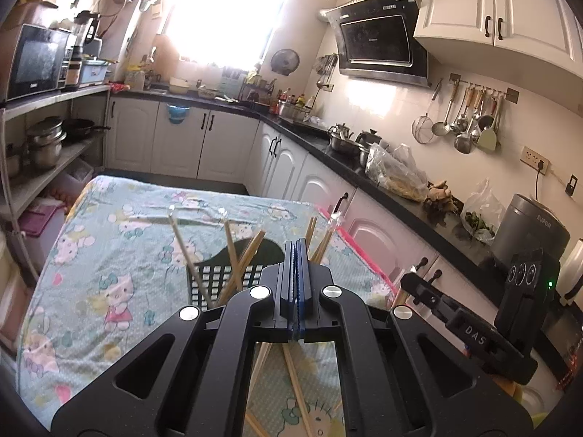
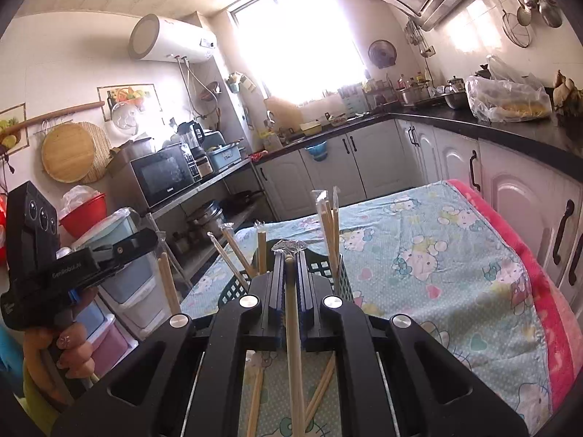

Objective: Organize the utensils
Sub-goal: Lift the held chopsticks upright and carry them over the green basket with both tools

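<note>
A black slotted basket stands on the cartoon-print tablecloth with several wooden chopsticks leaning upright in it, some with clear wrap at their tips. My left gripper is shut with nothing between its fingers, just above the basket's near side. It also shows at the left in the right wrist view as the left gripper, held by a hand. My right gripper is shut on one wrapped chopstick lying along its jaws. Loose chopsticks lie on the cloth below.
A black counter with plastic bags, pots and a grey rice cooker runs along the right. A shelf with a microwave and pans, and plastic drawers, stand to the left. White cabinets lie beyond the table.
</note>
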### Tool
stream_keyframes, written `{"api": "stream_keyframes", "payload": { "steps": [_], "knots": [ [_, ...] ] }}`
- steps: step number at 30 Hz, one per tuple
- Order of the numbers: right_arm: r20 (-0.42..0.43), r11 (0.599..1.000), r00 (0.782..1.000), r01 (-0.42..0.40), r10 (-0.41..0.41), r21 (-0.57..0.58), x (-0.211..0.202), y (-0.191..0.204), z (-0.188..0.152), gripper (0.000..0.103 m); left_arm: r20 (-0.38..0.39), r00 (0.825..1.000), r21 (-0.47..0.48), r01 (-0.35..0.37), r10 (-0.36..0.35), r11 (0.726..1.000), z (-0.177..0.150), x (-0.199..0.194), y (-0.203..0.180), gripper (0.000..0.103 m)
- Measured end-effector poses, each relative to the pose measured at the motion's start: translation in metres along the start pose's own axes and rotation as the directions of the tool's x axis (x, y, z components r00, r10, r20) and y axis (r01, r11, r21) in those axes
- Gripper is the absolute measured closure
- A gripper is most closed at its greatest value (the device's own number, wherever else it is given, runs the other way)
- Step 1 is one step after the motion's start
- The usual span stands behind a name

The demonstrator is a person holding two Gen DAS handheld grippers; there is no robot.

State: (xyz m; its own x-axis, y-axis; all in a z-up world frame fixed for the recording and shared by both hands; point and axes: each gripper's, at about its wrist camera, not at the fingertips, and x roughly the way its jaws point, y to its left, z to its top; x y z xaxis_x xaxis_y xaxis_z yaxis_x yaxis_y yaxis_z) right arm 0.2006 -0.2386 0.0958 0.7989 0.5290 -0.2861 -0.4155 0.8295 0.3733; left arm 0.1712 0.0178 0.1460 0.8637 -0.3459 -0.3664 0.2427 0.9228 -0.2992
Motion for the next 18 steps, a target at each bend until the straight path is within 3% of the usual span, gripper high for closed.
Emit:
{"api": "stream_keyframes", "payload": {
  "steps": [18],
  "knots": [
    [0.063, 1.000, 0.998, -0.001, 0.003, -0.026, 0.006, 0.005, 0.027, 0.097, 0.058, 0.998, 0.031, 0.025, -0.027, 0.999, 0.038, 0.025, -0.019, 0.103]
  ]
}}
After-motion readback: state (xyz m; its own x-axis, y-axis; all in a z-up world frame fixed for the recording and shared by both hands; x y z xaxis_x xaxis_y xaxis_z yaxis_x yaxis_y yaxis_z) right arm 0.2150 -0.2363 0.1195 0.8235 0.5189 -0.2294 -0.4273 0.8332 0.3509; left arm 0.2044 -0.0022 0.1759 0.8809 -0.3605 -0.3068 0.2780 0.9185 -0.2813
